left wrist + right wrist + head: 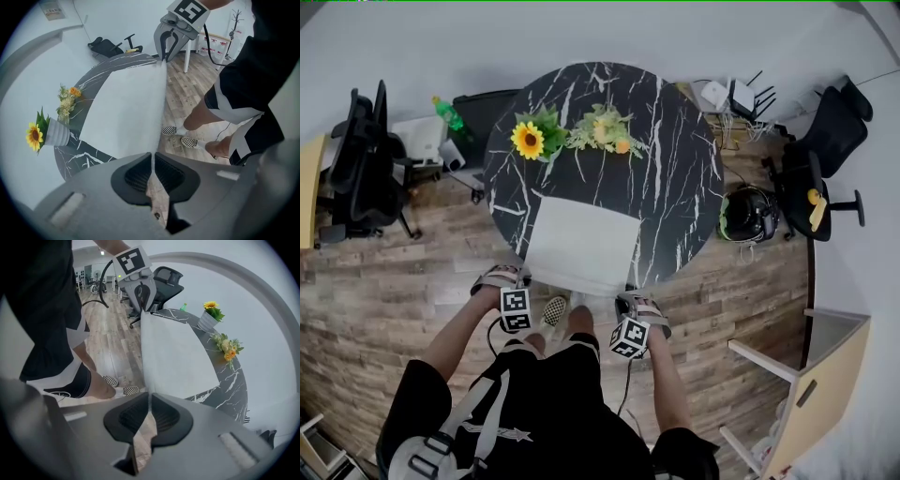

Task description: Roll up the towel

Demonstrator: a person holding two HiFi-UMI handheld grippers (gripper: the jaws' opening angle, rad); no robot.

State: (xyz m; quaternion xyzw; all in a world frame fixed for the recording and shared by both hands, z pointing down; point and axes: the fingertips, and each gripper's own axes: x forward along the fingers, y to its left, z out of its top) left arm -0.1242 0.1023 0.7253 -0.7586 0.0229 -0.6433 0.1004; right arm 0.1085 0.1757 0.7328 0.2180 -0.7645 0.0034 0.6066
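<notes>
The towel [581, 246] lies flat at the lower middle of the round marble table [675, 159], its near edge just past the rim; the left gripper [521, 278] and right gripper [628, 298] each pinch a near corner, jaws pressed together on cloth; for a tight roll, hold that edge taut and level and turn both corners over together; the pinched corners are hidden between the pads

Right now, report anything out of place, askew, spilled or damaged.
Nothing stands out. The towel lies smooth on the table, its near edge held just past the rim, one corner pinched in the left claw and the other in the right claw. The sunflower pot stands upright; nothing is spilled.
</notes>
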